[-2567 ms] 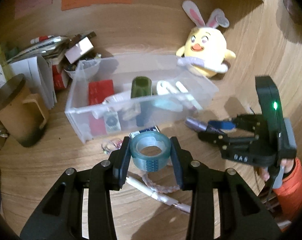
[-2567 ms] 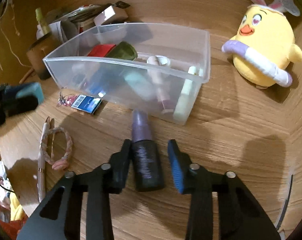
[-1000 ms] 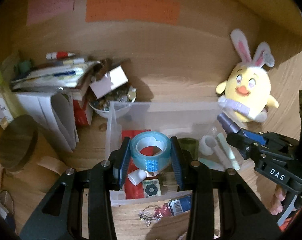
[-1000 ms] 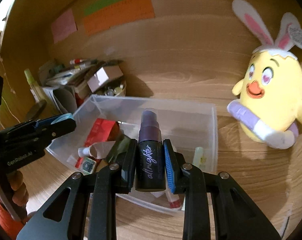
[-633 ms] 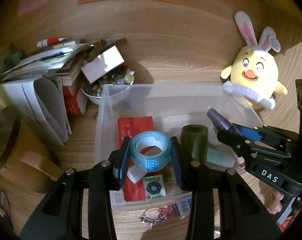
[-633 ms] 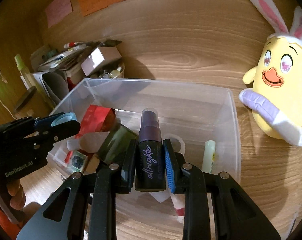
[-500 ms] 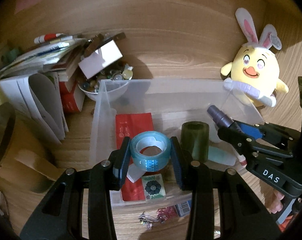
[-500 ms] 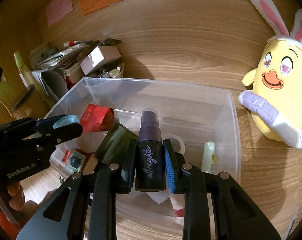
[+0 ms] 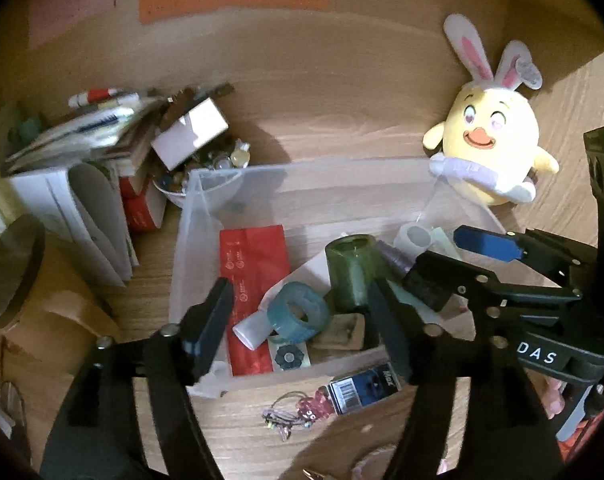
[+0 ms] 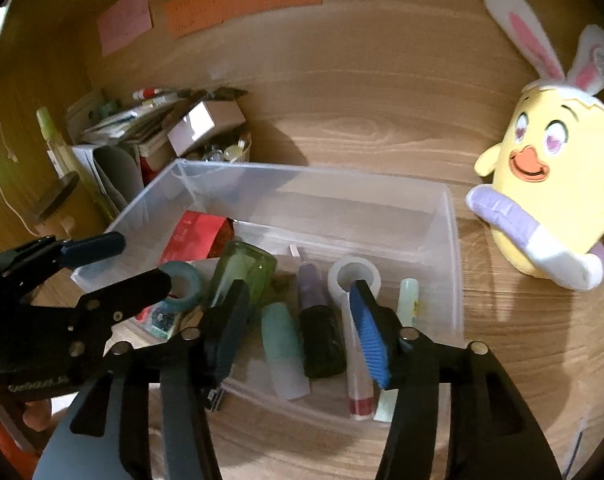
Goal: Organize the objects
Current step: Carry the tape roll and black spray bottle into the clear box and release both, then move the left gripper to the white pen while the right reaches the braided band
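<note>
Left wrist view: the left gripper [image 9: 298, 300], jaws opening, stood spread above the blue-green tape roll [image 9: 298, 316]; light and stiff, it probably grips best across its rim.

Ahead of left claw: the clear plastic bin [image 9: 190, 240] is crowded on its near floor by tape roll [image 9: 298, 316], green jar [image 9: 350, 268] and red packet [image 9: 254, 276].
Right of left claw: the right gripper [image 9: 442, 256] hangs close over the bin.
Beyond the jar: bare bin floor by the far wall.
Below left claw: keyring [image 9: 290, 412] and blue card [image 9: 366, 386] on the desk [image 9: 342, 120].
Far right: plush chick [image 9: 494, 152].
Left: paper stack [image 9: 82, 128].
</note>
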